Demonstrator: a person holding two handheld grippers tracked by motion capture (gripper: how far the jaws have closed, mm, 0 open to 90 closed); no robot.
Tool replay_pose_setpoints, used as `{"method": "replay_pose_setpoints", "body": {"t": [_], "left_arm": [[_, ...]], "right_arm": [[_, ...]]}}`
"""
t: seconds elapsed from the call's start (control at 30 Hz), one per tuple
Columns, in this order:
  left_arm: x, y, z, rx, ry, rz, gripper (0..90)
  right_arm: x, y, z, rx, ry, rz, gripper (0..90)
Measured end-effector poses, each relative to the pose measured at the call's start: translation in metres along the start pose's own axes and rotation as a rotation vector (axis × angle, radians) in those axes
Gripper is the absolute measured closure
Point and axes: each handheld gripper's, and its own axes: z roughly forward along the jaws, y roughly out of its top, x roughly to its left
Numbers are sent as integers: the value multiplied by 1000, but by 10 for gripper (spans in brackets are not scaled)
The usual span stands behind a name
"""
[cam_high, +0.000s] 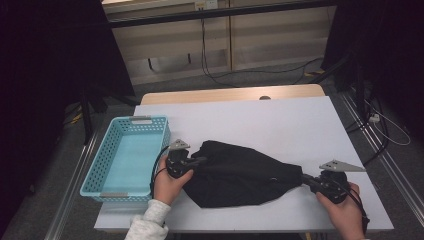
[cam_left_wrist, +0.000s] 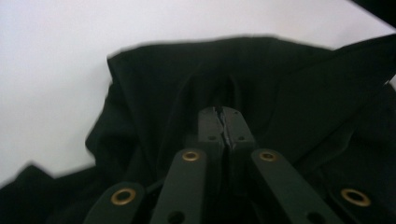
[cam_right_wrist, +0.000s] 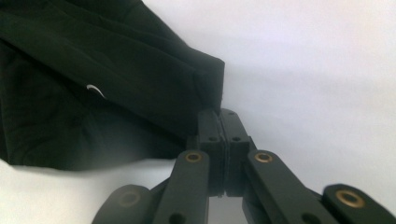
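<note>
A black cloth garment (cam_high: 240, 174) lies spread across the front of the white table (cam_high: 260, 120), stretched between my two grippers. My left gripper (cam_high: 202, 161) is shut on the garment's left end; in the left gripper view its jaws (cam_left_wrist: 225, 116) are closed with black fabric (cam_left_wrist: 261, 79) bunched around them. My right gripper (cam_high: 303, 178) is shut on the garment's right corner near the table's front right. In the right gripper view the closed tips (cam_right_wrist: 219, 116) pinch the folded edge of the fabric (cam_right_wrist: 116, 70), which bears a small white mark (cam_right_wrist: 95, 90).
A light blue plastic basket (cam_high: 100, 172) with nothing in it stands at the table's left edge, just left of my left hand. Bare white tabletop lies beyond the garment. Cables (cam_high: 260, 70) run over the floor behind the table.
</note>
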Motion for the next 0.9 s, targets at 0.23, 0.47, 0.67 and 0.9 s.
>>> {"method": "replay_pose_setpoints", "body": {"t": [0.23, 0.47, 0.67, 0.9], "left_arm": [[4, 6, -6, -52, 68, -1, 651], [9, 29, 5, -46, 70, -33, 496], [8, 27, 24, 53, 70, -18, 458], [5, 26, 26, 70, 24, -21, 774]], "right_arm": [[-2, -3, -3, -2, -17, 13, 898], [-2, -2, -2, -11, -14, 8, 896], [-2, -2, -2, -14, -12, 7, 894], [-3, -2, -3, -29, -8, 10, 892]]}}
